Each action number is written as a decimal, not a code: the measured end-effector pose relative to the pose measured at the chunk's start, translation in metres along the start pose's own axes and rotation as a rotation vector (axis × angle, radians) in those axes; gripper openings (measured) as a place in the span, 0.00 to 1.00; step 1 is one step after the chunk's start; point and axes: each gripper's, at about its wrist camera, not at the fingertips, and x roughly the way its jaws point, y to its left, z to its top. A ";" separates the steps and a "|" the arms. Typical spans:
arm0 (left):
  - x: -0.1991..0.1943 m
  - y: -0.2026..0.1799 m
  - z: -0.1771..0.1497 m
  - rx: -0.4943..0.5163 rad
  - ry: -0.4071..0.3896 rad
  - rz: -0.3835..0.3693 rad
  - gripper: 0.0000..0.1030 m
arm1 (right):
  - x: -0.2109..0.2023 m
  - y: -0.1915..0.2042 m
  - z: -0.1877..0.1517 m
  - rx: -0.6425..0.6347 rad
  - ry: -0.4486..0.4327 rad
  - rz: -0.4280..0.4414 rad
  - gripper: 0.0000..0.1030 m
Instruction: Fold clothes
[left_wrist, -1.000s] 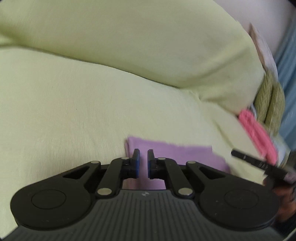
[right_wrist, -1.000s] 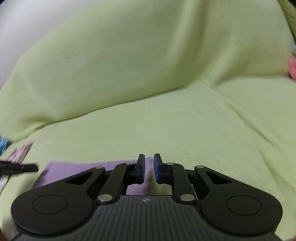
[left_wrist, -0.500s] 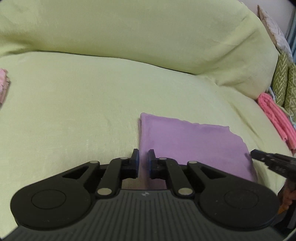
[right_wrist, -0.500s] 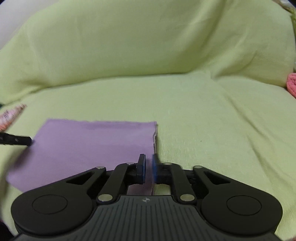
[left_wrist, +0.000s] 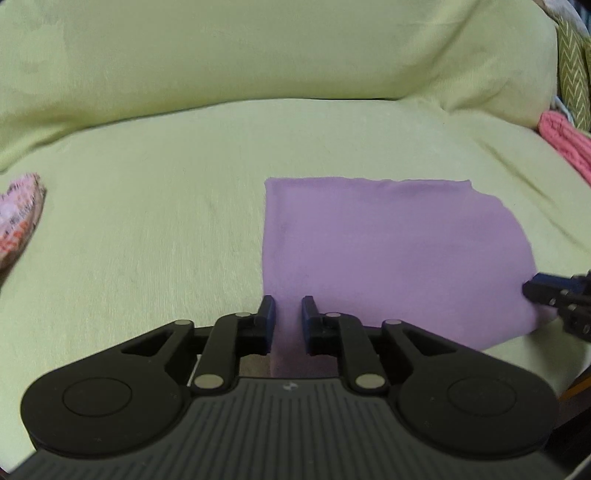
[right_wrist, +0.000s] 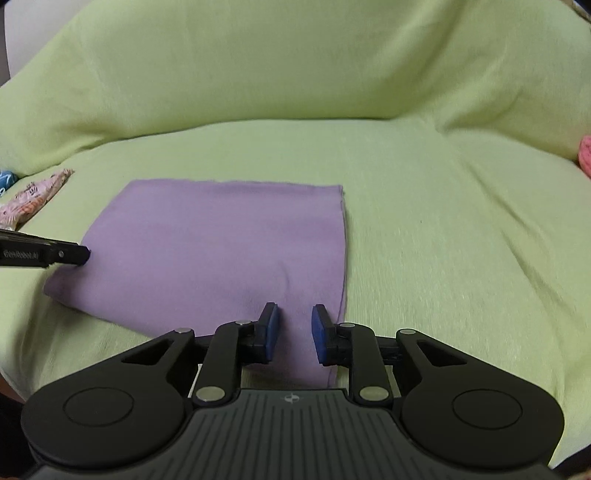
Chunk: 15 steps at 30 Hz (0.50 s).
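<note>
The left gripper (left_wrist: 287, 314) has its jaws parted by a narrow gap, and the near left corner of the purple cloth (left_wrist: 388, 254) lies between and under the blue pads (left_wrist: 269, 314); the pads do not press together on the fabric, so nothing is grasped. The right gripper (right_wrist: 293, 328) has its jaws parted a little wider, with its blue pads (right_wrist: 272, 330) standing over the near right corner of the same purple cloth (right_wrist: 221, 251), and here too the fabric only lies flat in the gap, released. In the left wrist view the tip of the right gripper (left_wrist: 550, 295) touches or nearly touches the right edge of the cloth, and in the right wrist view the tip of the left gripper (right_wrist: 74, 254) is at its left edge. The cloth is folded into a flat, nearly rectangular piece and lies on the seat of a sofa covered with a light green sheet (right_wrist: 443, 240), towards the front edge of the seat. Its long axis runs from left to right, parallel to the backrest, and its far edge is straight. A pink patterned cloth (left_wrist: 18, 225) lies well apart at the left, and a pink knitted item (left_wrist: 565, 144) lies at the right side beside a green patterned cushion (left_wrist: 570, 74).
</note>
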 end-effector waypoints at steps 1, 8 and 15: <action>-0.003 0.000 0.000 0.002 0.003 0.005 0.13 | 0.000 0.001 -0.001 -0.006 0.000 -0.004 0.23; -0.031 -0.007 -0.011 -0.040 0.065 0.051 0.22 | -0.034 0.002 -0.003 0.069 -0.093 0.012 0.30; -0.062 -0.024 -0.029 -0.002 0.076 0.093 0.28 | -0.066 0.017 -0.015 0.046 -0.128 0.011 0.37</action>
